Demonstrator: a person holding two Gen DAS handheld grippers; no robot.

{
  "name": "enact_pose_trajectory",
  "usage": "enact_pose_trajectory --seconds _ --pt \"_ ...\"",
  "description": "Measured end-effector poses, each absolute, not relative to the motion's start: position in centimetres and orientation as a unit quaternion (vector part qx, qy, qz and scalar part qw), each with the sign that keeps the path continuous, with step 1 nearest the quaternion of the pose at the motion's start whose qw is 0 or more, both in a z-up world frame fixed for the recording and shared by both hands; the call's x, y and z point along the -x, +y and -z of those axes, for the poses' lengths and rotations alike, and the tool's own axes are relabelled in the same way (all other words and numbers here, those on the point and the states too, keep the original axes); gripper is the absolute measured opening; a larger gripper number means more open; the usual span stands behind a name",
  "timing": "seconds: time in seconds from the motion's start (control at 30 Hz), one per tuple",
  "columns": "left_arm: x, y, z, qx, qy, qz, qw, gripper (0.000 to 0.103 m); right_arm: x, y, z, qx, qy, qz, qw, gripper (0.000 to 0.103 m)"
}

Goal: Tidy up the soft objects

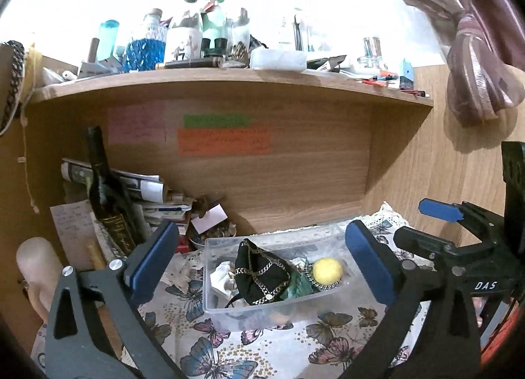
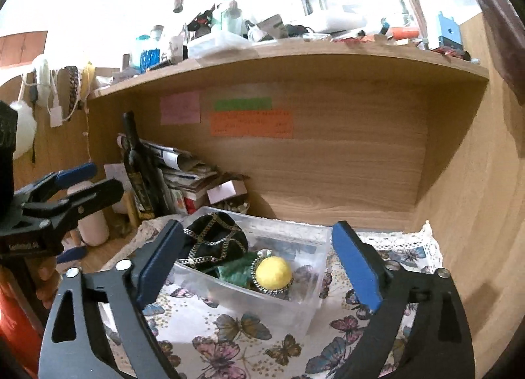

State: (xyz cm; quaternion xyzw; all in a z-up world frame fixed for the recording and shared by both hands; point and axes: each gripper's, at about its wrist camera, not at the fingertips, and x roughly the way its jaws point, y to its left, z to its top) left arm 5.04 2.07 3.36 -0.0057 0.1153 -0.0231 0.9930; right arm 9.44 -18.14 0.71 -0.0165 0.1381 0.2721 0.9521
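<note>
step: judged late in the sorting, since the soft things already lie together in the clear plastic bin [image 1: 229, 307] and neither tool holds anything.
left tool [image 1: 262, 264]: spread wide and empty, hovering above the butterfly cloth [image 1: 210, 356] on the table, its blue pads flanking the bin just ahead.
dark bottle [image 1: 105, 195]: ahead and left of the left tool, glossy glass, leaning against a stack of papers.
black pouch [image 1: 259, 274]: straight ahead of the left tool, inside the bin; limp dark fabric with a thin metal chain crossing it.
green cloth [image 1: 297, 285]: crumpled, shiny, between pouch and ball in the bin.
yellow ball [image 2: 274, 272]: ahead of the right tool, inside the bin; round, matte, resting on a beaded ring.
right tool [image 2: 259, 267]: spread wide, empty, just short of the bin's near wall.
next move: probably a check for any soft piece left outside the bin; none shows here, so a light tuck of the pouch would call for a gentle, narrow pinch.
</note>
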Motion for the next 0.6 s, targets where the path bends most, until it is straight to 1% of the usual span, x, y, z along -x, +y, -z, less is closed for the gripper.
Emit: enact_pose_trajectory --seconds 0.03,0.2,0.6 --pt "-4.8 2.0 -3.3 0.006 0.114 0.023 0.993 0.103 -9.2 -18.3 -0.7 0.013 0.137 -0.271 0.953 0.098" --pt "-3.6 1.9 -3.0 0.009 0.111 0.023 0.994 0.103 -8.2 -18.6 -0.6 0.006 0.128 -0.261 0.957 0.103" --pt "-2.8 1.5 -2.9 0.014 0.107 0.031 0.994 0.103 -7.3 -19.1 -0.5 0.002 0.123 -0.256 0.959 0.103"
